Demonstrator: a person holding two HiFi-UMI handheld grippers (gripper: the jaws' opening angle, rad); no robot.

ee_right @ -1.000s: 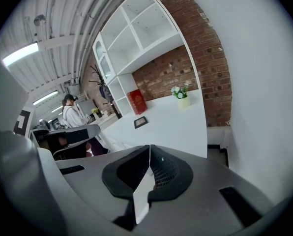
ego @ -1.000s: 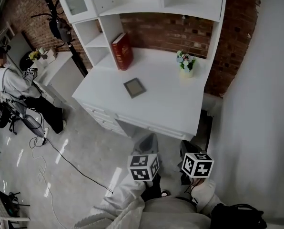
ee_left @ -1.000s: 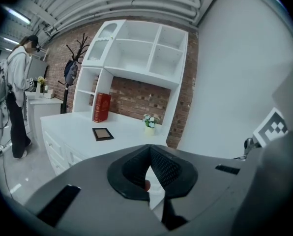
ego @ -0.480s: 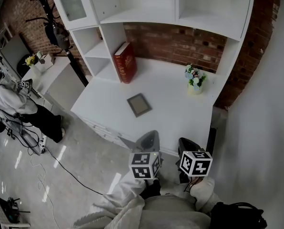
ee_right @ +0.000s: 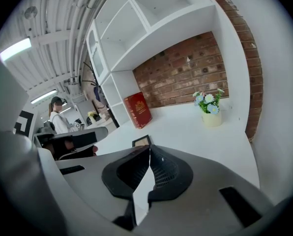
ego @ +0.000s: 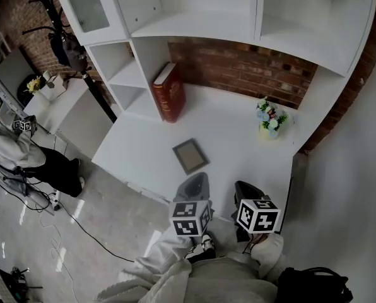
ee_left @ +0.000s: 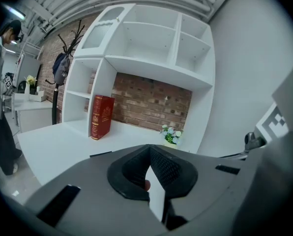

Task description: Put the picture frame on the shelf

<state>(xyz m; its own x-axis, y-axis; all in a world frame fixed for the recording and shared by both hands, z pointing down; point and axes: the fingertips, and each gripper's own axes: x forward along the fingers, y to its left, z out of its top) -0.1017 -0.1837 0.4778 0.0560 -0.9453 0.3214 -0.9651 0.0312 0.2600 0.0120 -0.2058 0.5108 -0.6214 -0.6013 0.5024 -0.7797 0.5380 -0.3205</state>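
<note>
Right now your left gripper (ee_left: 149, 149) and right gripper (ee_right: 149, 150) are both clenched on nothing, jaw tips pressed together, held side by side at the desk's (ego: 238, 160) front edge. The picture frame (ego: 190, 156) lies flat near that front edge, just ahead of your left gripper. It is well apart from the red book (ego: 168, 92) leaning at the back left and the flower pot (ego: 270, 122) near the back right corner.
</note>
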